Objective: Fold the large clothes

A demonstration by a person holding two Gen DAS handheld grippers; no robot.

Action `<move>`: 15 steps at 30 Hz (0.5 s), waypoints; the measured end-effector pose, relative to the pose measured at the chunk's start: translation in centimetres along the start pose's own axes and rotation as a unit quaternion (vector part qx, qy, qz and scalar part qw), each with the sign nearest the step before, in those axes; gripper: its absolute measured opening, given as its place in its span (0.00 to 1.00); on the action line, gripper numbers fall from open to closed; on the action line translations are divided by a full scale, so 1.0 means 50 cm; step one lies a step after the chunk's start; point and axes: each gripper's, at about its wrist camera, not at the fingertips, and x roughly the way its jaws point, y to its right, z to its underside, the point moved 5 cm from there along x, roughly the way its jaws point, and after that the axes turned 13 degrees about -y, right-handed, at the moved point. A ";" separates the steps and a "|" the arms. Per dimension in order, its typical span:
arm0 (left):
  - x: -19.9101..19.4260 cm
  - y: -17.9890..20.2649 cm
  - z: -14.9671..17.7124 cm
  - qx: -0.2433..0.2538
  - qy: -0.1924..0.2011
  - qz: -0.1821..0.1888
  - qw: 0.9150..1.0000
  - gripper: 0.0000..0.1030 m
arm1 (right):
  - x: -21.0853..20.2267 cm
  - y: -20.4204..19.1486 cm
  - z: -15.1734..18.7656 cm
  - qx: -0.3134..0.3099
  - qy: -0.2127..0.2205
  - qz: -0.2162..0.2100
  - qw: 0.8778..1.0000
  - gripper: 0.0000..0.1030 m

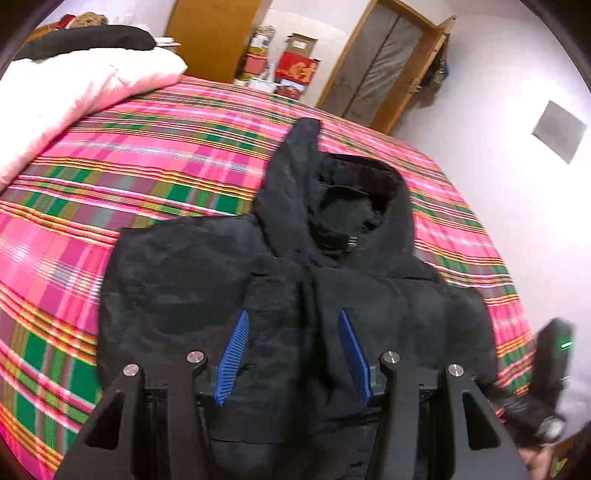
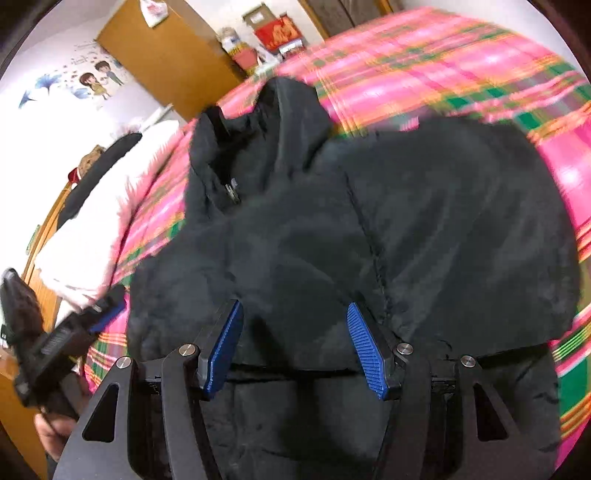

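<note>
Left wrist view, L to R: a white-pink quilt [image 1: 74, 92] sat in the upper left of the frame, w/ a dark garment [image 1: 92, 38] lying on top of it. The bed [image 1: 147, 155], covered in pink/green plaid, filled the left and centre. Boxes [image 1: 291, 62] were stacked at top centre beside a wooden door [image 1: 214, 33]; a wardrobe [image 1: 384, 66] stood upper right.

The black hooded jacket [image 1: 258, 266] lay flat on the bed at centre frame, hood [image 1: 351, 206] pointing to the top, both sides folded in over the middle. The left hand-held gripper [image 1: 291, 358] was over the jacket's lower part at bottom centre, blue pads [image 1: 232, 358] spread apart, nothing pinched between them – open. At the lower right edge the right hand-held gripper [image 1: 550, 369] showed, blurred.

Right wrist view, L to R: wall stickers [image 2: 88, 81] upper left, the left hand-held gripper [image 2: 66, 332] at the left edge w/ a hand [image 2: 51, 432] below it. The jacket [image 2: 369, 229] took up centre and right, heavily blurred. The right hand-held gripper [image 2: 295, 350] was at bottom centre over the jacket fabric, pads apart and clear of the cloth – open.
</note>
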 end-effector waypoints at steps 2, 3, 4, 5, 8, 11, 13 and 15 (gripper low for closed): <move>0.002 0.019 -0.001 0.007 0.002 0.015 1.000 0.51 | 0.023 -0.009 0.013 -0.015 -0.015 0.001 1.000 0.58; 0.004 0.029 -0.001 0.012 0.004 0.023 1.000 0.51 | 0.030 -0.014 0.018 -0.023 -0.019 0.000 1.000 0.58; 0.007 0.039 -0.001 0.017 0.004 0.029 0.999 0.51 | 0.031 -0.018 0.020 -0.029 -0.021 0.001 0.999 0.58; 0.010 0.049 0.000 0.023 0.004 0.035 0.999 0.51 | 0.026 -0.020 0.021 -0.033 -0.022 0.000 0.999 0.58; 0.027 0.077 0.008 0.044 -0.007 0.042 0.998 0.51 | -0.018 -0.021 0.022 -0.034 -0.008 -0.012 0.999 0.57; 0.053 0.093 0.020 0.065 -0.030 0.028 0.997 0.51 | -0.102 -0.008 0.016 -0.048 0.051 0.008 0.997 0.57; 0.071 0.093 0.026 0.073 -0.045 0.009 0.996 0.49 | -0.151 0.027 0.007 -0.039 0.087 0.038 0.995 0.50; 0.093 0.088 0.032 0.077 -0.062 -0.017 0.995 0.43 | -0.168 0.082 -0.002 -0.010 0.096 0.071 0.993 0.39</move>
